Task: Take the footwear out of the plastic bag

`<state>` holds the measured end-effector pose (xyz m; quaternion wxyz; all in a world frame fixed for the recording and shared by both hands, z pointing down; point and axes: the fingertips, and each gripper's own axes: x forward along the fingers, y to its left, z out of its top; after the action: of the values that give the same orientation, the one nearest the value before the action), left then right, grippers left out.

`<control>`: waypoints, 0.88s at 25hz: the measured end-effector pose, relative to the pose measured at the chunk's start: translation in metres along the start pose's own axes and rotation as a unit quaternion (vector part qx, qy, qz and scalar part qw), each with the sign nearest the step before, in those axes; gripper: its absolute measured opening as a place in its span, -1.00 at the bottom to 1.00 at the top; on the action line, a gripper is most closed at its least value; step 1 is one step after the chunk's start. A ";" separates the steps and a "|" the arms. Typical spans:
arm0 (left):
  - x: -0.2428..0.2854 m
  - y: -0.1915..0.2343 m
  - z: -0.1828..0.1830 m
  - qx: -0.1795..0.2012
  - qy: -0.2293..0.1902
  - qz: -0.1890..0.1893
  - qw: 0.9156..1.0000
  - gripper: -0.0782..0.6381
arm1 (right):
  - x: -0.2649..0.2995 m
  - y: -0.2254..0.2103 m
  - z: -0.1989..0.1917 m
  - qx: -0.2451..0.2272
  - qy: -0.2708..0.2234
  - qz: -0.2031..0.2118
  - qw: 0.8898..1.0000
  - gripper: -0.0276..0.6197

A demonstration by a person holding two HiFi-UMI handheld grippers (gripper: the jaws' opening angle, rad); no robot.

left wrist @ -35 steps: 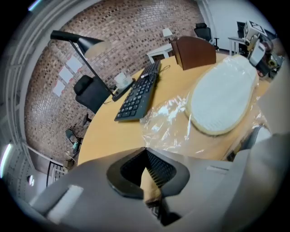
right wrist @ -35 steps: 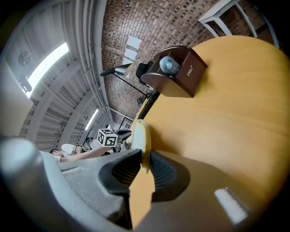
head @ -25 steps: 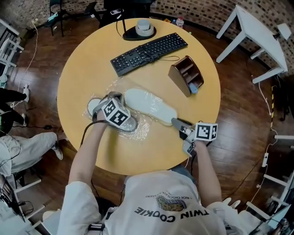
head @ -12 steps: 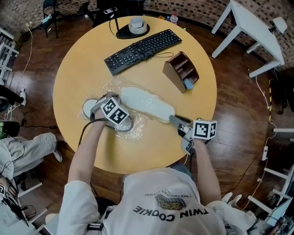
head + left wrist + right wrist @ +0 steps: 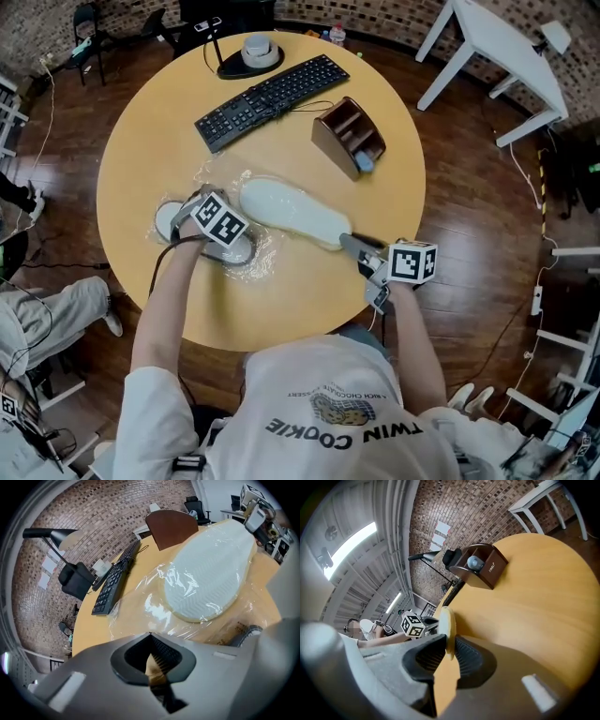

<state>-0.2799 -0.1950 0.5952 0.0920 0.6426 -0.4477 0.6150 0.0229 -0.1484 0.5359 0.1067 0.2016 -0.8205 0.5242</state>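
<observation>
White slipper is laid sole-up, partly inside clear plastic bag, from the middle of the round table toward its near edge. Its near end is clamped by right gripper. Left gripper is closed at the bag's left part.

Place: office-style workroom | Evidence: round wooden table bearing a black keyboard, a brown desk organiser and a lamp; brick wall; dark wood floor with trailing cables; white side table; black office chair; ceiling strip lights
</observation>
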 end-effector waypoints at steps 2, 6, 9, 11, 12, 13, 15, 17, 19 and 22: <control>-0.001 0.001 -0.001 0.000 0.004 0.003 1.000 -0.77 | -0.006 -0.001 0.000 -0.008 -0.003 -0.004 1.000 -0.73; -0.001 -0.001 0.000 -0.001 0.010 0.005 1.000 -0.77 | -0.023 -0.004 -0.004 -0.021 -0.008 -0.013 1.000 -0.73; -0.001 -0.002 0.000 -0.002 0.012 0.006 1.000 -0.77 | -0.033 0.001 -0.004 -0.013 -0.018 -0.002 1.000 -0.73; 0.000 -0.001 0.000 -0.003 0.013 0.008 1.000 -0.77 | -0.037 0.001 -0.005 -0.009 -0.022 -0.001 1.000 -0.73; 0.001 0.000 0.001 -0.003 0.013 0.009 1.000 -0.77 | -0.039 0.000 -0.005 -0.008 -0.023 -0.001 1.000 -0.73; 0.001 0.000 0.001 -0.003 0.013 0.009 1.000 -0.77 | -0.041 -0.001 -0.006 -0.007 -0.024 -0.001 1.000 -0.73; 0.000 0.000 0.000 -0.004 0.014 0.010 1.000 -0.77 | -0.045 -0.001 -0.008 -0.007 -0.024 -0.001 1.000 -0.73; 0.000 -0.001 0.000 -0.005 0.015 0.010 1.000 -0.77 | -0.051 -0.002 -0.010 -0.009 -0.024 -0.001 1.000 -0.73; 0.000 -0.001 0.000 -0.006 0.015 0.010 1.000 -0.77 | -0.057 -0.001 -0.009 -0.011 -0.028 0.004 1.000 -0.73; 0.001 -0.002 0.003 -0.003 0.015 0.009 1.000 -0.77 | -0.068 0.002 -0.005 -0.012 -0.042 0.020 0.999 -0.73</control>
<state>-0.2771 -0.1967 0.5965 0.0952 0.6287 -0.4542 0.6240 0.0829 -0.1282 0.5103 0.0639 0.2058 -0.8345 0.5072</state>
